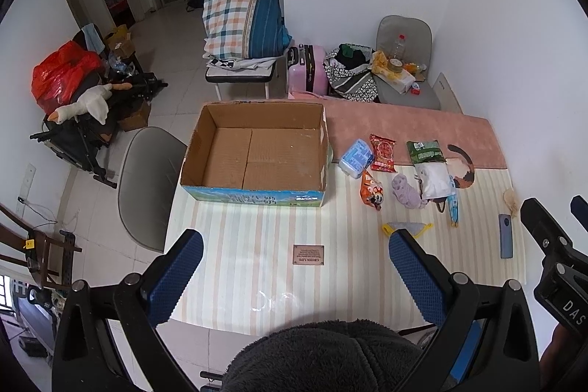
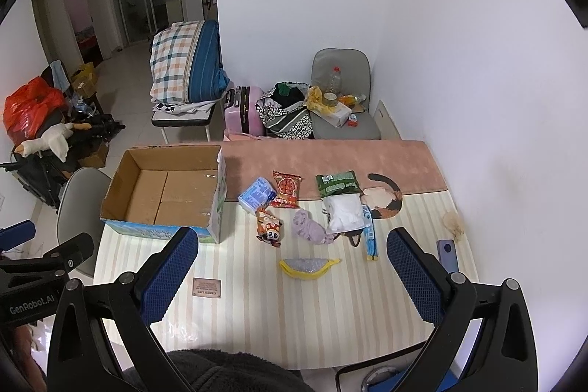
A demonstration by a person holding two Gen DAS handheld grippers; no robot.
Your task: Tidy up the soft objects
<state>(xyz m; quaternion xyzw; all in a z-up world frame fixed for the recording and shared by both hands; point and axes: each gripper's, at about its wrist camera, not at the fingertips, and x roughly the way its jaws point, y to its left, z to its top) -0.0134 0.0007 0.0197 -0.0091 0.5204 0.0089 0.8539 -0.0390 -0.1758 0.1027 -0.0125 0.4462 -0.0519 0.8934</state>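
Observation:
An empty cardboard box (image 1: 257,153) (image 2: 165,197) stands open on the table's left. To its right lie soft items: a blue tissue pack (image 1: 354,158) (image 2: 256,193), a red snack bag (image 1: 382,153) (image 2: 286,189), an orange snack bag (image 1: 371,190) (image 2: 269,227), a green packet (image 1: 424,151) (image 2: 336,183), a white bag (image 1: 435,180) (image 2: 345,212), a purple cloth (image 1: 406,191) (image 2: 308,226) and a grey-yellow pouch (image 1: 406,227) (image 2: 308,268). My left gripper (image 1: 296,278) and right gripper (image 2: 292,274) are open, empty, held above the near table.
A phone (image 1: 506,236) (image 2: 448,254) lies at the table's right edge, by the wall. A grey chair (image 1: 147,186) stands left of the table. A pink mat (image 1: 404,131) covers the table's far side. Luggage and another chair stand behind.

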